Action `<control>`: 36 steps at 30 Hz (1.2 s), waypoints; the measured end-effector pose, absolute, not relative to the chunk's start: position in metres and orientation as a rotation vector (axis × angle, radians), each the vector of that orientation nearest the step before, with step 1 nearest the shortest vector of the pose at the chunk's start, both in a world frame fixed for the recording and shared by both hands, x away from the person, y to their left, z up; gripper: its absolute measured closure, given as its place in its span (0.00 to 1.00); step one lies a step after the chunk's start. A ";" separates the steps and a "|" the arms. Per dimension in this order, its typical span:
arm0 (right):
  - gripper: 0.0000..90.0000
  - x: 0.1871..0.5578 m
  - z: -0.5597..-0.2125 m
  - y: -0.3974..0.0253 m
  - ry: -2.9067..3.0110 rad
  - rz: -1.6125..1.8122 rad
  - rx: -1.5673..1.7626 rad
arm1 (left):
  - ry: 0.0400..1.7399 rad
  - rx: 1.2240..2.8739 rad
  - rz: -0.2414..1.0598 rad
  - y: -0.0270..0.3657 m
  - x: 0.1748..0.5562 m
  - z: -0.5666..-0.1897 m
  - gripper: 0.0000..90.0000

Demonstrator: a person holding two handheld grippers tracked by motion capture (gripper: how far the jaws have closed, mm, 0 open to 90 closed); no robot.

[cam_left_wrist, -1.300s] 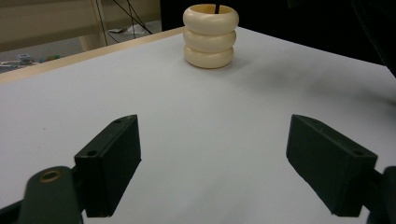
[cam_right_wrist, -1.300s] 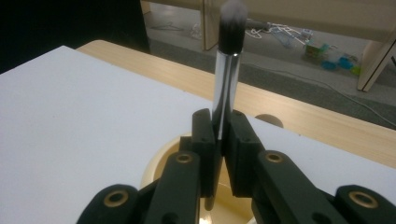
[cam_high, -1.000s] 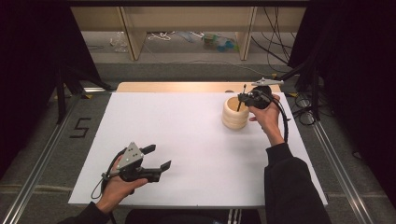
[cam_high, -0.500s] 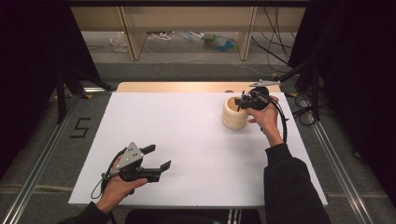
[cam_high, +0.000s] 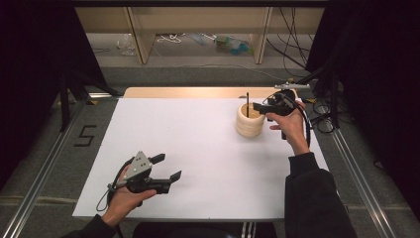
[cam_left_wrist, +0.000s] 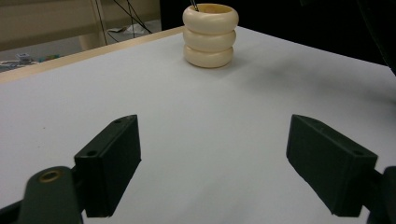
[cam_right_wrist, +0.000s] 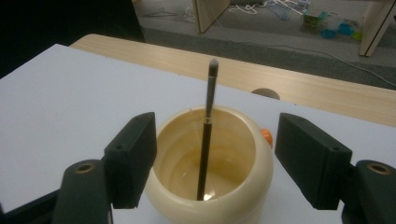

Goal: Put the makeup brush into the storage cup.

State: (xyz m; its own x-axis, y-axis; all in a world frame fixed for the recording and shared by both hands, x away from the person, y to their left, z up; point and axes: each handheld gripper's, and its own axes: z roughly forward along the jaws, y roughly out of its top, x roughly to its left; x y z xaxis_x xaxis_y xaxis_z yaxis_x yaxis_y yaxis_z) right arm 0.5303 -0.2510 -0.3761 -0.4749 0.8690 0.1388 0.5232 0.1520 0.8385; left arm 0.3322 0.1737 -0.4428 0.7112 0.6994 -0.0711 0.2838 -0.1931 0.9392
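A cream ribbed holder (cam_high: 249, 123) of three stacked rings stands on the white table top (cam_high: 198, 134) at the far right. A thin black brush (cam_high: 247, 102) stands upright inside it, bristle tip up. My right gripper (cam_high: 260, 107) is open just right of the holder's rim. In the right gripper view the holder (cam_right_wrist: 212, 186) and the brush (cam_right_wrist: 208, 126) sit between the spread jaws of the right gripper (cam_right_wrist: 217, 149), untouched. My left gripper (cam_high: 169, 166) rests open near the front left edge with nothing in it. The left gripper (cam_left_wrist: 212, 158) faces the holder (cam_left_wrist: 210, 35) far ahead.
A small orange object (cam_right_wrist: 266, 136) peeks out behind the holder. A wooden strip (cam_high: 188, 92) runs along the table's far edge. Beyond it are wooden shelf legs (cam_high: 140, 37) and clutter on the floor. Cables (cam_high: 317, 111) hang off the right side.
My right gripper has drawn back a little to the right from over the holder, and the brush now stands free in it. The left gripper has stayed put.
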 end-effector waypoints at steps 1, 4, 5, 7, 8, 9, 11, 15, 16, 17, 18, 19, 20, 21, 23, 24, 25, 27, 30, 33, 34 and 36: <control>0.33 0.529 -0.375 -0.251 2.056 1.254 1.324 | 0.779 1.776 0.453 0.174 0.332 -0.443 0.20; 0.33 0.525 -0.370 -0.252 2.043 1.295 1.312 | 0.769 1.780 0.460 0.174 0.332 -0.442 0.20; 0.31 0.523 -0.368 -0.252 2.039 1.299 1.301 | 0.768 1.781 0.461 0.174 0.332 -0.442 0.20; 0.31 0.519 -0.366 -0.252 2.039 1.299 1.293 | 0.767 1.781 0.462 0.174 0.332 -0.442 0.20; 0.29 0.518 -0.364 -0.252 2.033 1.306 1.293 | 0.767 1.781 0.461 0.174 0.332 -0.442 0.20; 0.29 0.516 -0.363 -0.252 2.024 1.312 1.289 | 0.768 1.781 0.461 0.174 0.332 -0.442 0.20; 0.29 0.512 -0.362 -0.252 2.023 1.322 1.276 | 0.767 1.779 0.461 0.174 0.332 -0.442 0.20; 0.29 0.504 -0.361 -0.251 2.031 1.318 1.268 | 0.765 1.778 0.462 0.174 0.332 -0.442 0.20; 0.29 0.502 -0.361 -0.252 2.026 1.323 1.250 | 0.766 1.777 0.462 0.174 0.332 -0.442 0.20; 0.29 0.500 -0.361 -0.252 2.019 1.330 1.257 | 0.765 1.776 0.462 0.174 0.332 -0.442 0.20; 0.29 0.498 -0.360 -0.253 2.024 1.323 1.258 | 0.768 1.773 0.459 0.174 0.332 -0.442 0.20; 0.29 0.496 -0.360 -0.253 2.018 1.340 1.254 | 0.776 1.769 0.460 0.174 0.331 -0.442 0.20; 0.29 0.493 -0.359 -0.254 2.015 1.358 1.250 | 0.760 1.770 0.462 0.174 0.332 -0.441 0.20; 0.28 0.491 -0.358 -0.254 2.009 1.377 1.260 | 0.775 1.765 0.461 0.174 0.332 -0.441 0.20; 0.28 0.485 -0.356 -0.256 1.994 1.390 1.244 | 0.767 1.766 0.469 0.175 0.332 -0.441 0.20; 0.27 0.483 -0.355 -0.256 1.989 1.395 1.251 | 0.768 1.765 0.470 0.175 0.332 -0.441 0.20; 0.27 0.480 -0.355 -0.257 1.997 1.384 1.247 | 0.767 1.765 0.471 0.176 0.332 -0.441 0.20; 0.26 0.474 -0.356 -0.257 1.989 1.406 1.230 | 0.767 1.764 0.471 0.176 0.332 -0.441 0.20; 0.24 0.466 -0.358 -0.258 1.998 1.392 1.215 | 0.775 1.758 0.468 0.176 0.332 -0.440 0.20; 0.22 0.461 -0.361 -0.257 1.997 1.420 1.197 | 0.777 1.755 0.476 0.176 0.333 -0.440 0.20; 0.21 0.458 -0.362 -0.256 2.004 1.407 1.194 | 0.776 1.755 0.477 0.177 0.333 -0.440 0.20; 0.20 0.455 -0.363 -0.254 2.005 1.417 1.172 | 0.775 1.748 0.470 0.177 0.333 -0.440 0.20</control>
